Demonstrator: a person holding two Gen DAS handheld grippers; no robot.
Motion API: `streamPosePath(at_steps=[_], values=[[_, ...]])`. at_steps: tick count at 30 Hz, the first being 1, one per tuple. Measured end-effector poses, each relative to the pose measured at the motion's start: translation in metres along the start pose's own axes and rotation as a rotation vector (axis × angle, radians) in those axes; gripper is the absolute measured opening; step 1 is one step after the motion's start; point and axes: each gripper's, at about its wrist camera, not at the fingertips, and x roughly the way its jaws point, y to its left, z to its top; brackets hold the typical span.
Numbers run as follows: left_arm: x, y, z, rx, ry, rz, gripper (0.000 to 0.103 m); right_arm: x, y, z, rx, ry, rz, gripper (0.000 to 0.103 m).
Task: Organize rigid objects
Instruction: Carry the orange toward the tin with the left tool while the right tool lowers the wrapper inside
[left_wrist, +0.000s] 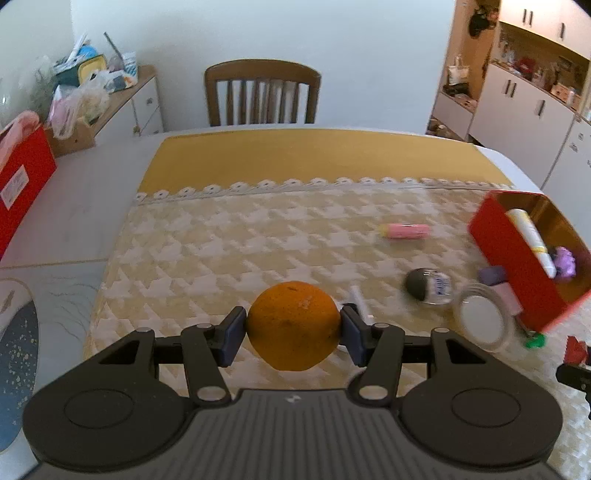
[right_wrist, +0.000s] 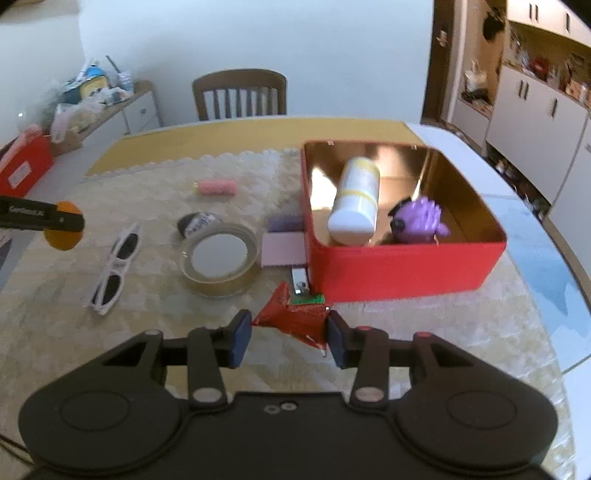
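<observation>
My left gripper (left_wrist: 293, 328) is shut on an orange (left_wrist: 293, 325) and holds it above the tablecloth; the orange also shows at the left of the right wrist view (right_wrist: 64, 230). My right gripper (right_wrist: 290, 334) is open, its jaws on either side of a crumpled red wrapper (right_wrist: 295, 317) on the cloth. An open red tin box (right_wrist: 402, 266) stands just beyond it, holding a white bottle (right_wrist: 356, 199) and a purple toy (right_wrist: 419, 221). The box also shows at the right of the left wrist view (left_wrist: 517, 266).
On the cloth lie white sunglasses (right_wrist: 116, 266), a tape roll (right_wrist: 219, 260), a pink tube (right_wrist: 216, 188), a dark round capsule (right_wrist: 195, 223), a pink card (right_wrist: 282, 251) and a small silver item (right_wrist: 300, 280). A wooden chair (left_wrist: 262, 96) stands behind the table. A red bag (left_wrist: 22, 181) sits far left.
</observation>
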Motion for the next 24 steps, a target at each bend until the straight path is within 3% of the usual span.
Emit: streamPosePath(at_steps=[12, 24], values=[[-0.043, -0.052, 0.011, 0.03, -0.015, -0.103, 0.055, -0.043, -0.011, 0.018, -0.054, -0.048, 0.034, 0.043], [-0.062, -0.117, 0.027, 0.088, -0.054, -0.184, 0.055, -0.061, -0.049, 0.048, -0.068, -0.105, 0.034, 0.043]])
